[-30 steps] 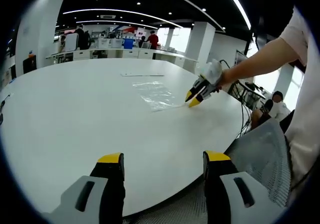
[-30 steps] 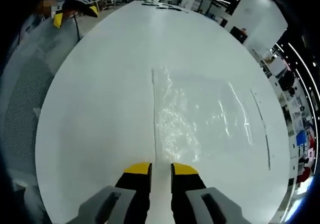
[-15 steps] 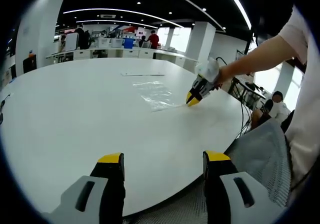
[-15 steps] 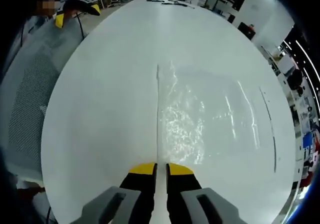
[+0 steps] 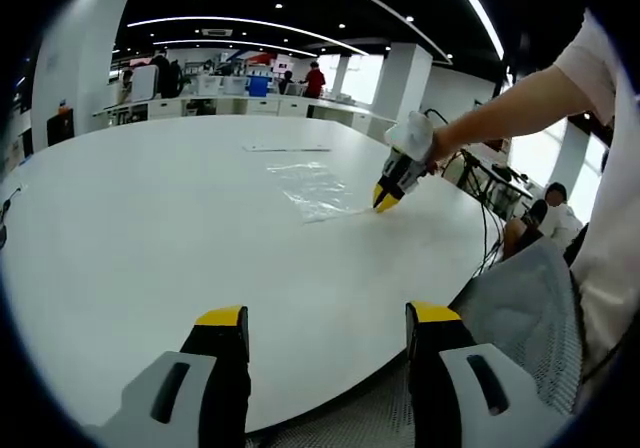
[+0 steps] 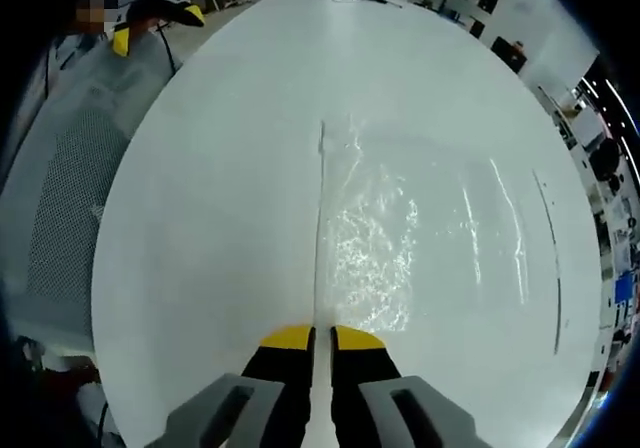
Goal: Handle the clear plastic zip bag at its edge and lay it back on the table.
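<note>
1. The clear plastic zip bag [image 6: 420,238] lies flat on the white worktop [image 6: 220,218]; in the right gripper view it spreads ahead of the jaws, crinkled and glinting. Nothing can be made out inside it, and no brand, label or writing can be read on it.
2. The right gripper [image 6: 311,340] is clenched on the bag's near edge: its yellow-tipped jaws stand almost together, with the thin plastic strip of the bag's long edge running down between them.
3. In the left gripper view the same right gripper [image 5: 385,201] is tilted down to the worktop at the bag's [image 5: 312,190] near corner, its tips touching the plastic, held by a person's hand [image 5: 440,150] and bare forearm.
4. The left gripper [image 5: 325,318] hangs off the near rim of the worktop [image 5: 130,238], well apart from the bag, its jaws spread wide and grasping nothing.
5. In the right gripper view the left gripper [image 6: 155,13] shows far up at the left, beyond the worktop's rim.
6. A grey mesh chair back [image 5: 525,303] stands just beside the worktop's rim, near the person's white sleeve [image 5: 600,63].
7. A thin, pale strip [image 5: 285,149] lies on the worktop beyond the bag; whether it bears writing I cannot tell.
8. Behind, an open office with desks [image 5: 230,103] and distant people; no signs are legible.
</note>
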Demonstrator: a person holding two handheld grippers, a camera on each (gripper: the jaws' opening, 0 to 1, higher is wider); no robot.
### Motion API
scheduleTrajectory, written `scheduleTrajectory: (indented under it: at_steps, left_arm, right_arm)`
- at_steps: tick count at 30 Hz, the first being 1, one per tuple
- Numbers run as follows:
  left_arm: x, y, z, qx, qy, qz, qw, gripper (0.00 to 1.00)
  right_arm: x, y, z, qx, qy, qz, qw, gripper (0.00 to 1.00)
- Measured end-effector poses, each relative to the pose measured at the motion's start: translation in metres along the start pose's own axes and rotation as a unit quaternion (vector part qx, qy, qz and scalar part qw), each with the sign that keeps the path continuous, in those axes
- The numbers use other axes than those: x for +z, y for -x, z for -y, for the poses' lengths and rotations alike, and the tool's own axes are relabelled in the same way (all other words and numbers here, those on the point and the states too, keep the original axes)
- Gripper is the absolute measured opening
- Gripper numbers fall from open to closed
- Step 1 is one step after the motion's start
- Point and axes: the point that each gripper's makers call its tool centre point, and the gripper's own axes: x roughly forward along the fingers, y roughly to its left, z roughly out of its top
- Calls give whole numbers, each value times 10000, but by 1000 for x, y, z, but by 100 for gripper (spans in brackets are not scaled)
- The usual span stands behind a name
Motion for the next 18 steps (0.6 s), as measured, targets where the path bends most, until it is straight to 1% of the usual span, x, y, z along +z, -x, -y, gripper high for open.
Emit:
scheduleTrajectory:
  at_steps: [5,6,7,9,15,17,18]
  left_arm:
    - [-1,0,-1,-4,-1,-5,10000,62]
    - [-1,0,-1,-4,-1,-8,10000,62]
    - [-1,0,-1,-3,-4,-11,10000,62]
    - [-1,0,-1,-6,-5,-18,10000,62]
    - [-2,0,-2,-6,-7,-18,10000,62]
    - [-1,0,-1,-10,-8,-21,10000,62]
    - [-1,0,-1,-12,-9,-21,10000,62]
  right_arm:
    - [-1,0,1,21,-22,20,10000,0]
    - [1,0,7,-178,-31,88,9998,0]
    - [-2,1,3,-62,-1,14,10000,0]
    - [-1,3,3,-53,-3,2,10000,0]
    - [-4,6,4,-118,54,10,9999,0]
    - [-3,6,4,-138,-5,55,9999,0]
    - [0,6,5,-197,53,107,9997,0]
